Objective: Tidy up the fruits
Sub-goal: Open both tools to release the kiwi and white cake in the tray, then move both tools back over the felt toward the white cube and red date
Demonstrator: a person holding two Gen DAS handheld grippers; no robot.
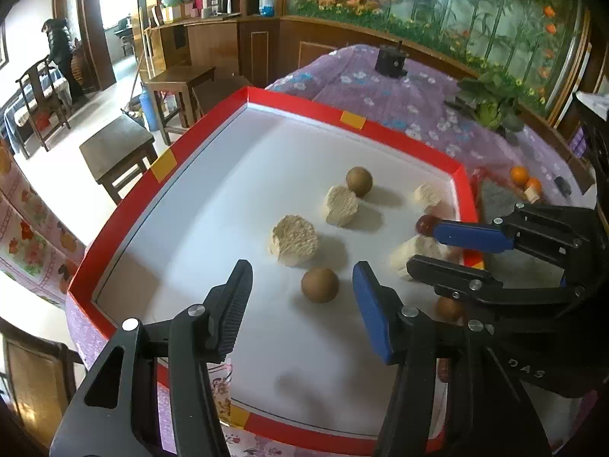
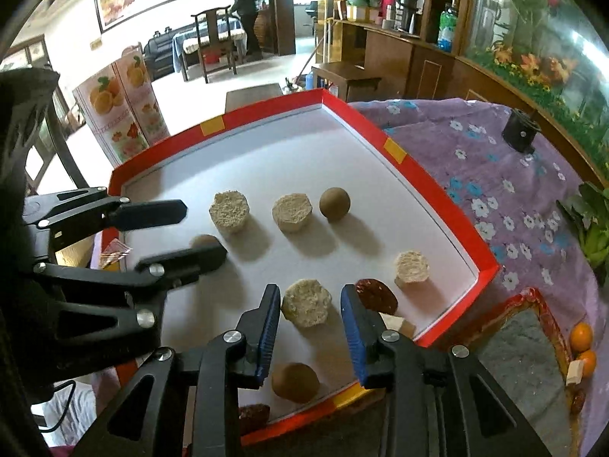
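Note:
A red-rimmed white tray (image 1: 213, 125) (image 2: 437, 194) lies on a purple flowered cloth and holds pale round cakes, brown round fruits and a dark red date (image 2: 375, 297). My left gripper (image 1: 302, 270) (image 2: 201, 228) stands open over the tray's near side. A brown fruit (image 1: 319, 285) (image 2: 203, 240) sits on the floor between its fingers, untouched. My right gripper (image 2: 310, 291) (image 1: 424, 245) is open around a pale cake (image 2: 306, 302) (image 1: 413, 251), with a gap showing beside the pads. Another brown fruit (image 2: 295, 382) lies below the right fingers.
Two oranges (image 2: 581, 339) (image 1: 518, 174) sit by a red-edged grey mat (image 2: 521, 346) right of the tray. A small black object (image 2: 519, 133) and a green plant (image 1: 495, 103) stand on the cloth. Wooden stools (image 1: 118, 148) and a person (image 2: 245, 3) are beyond the table.

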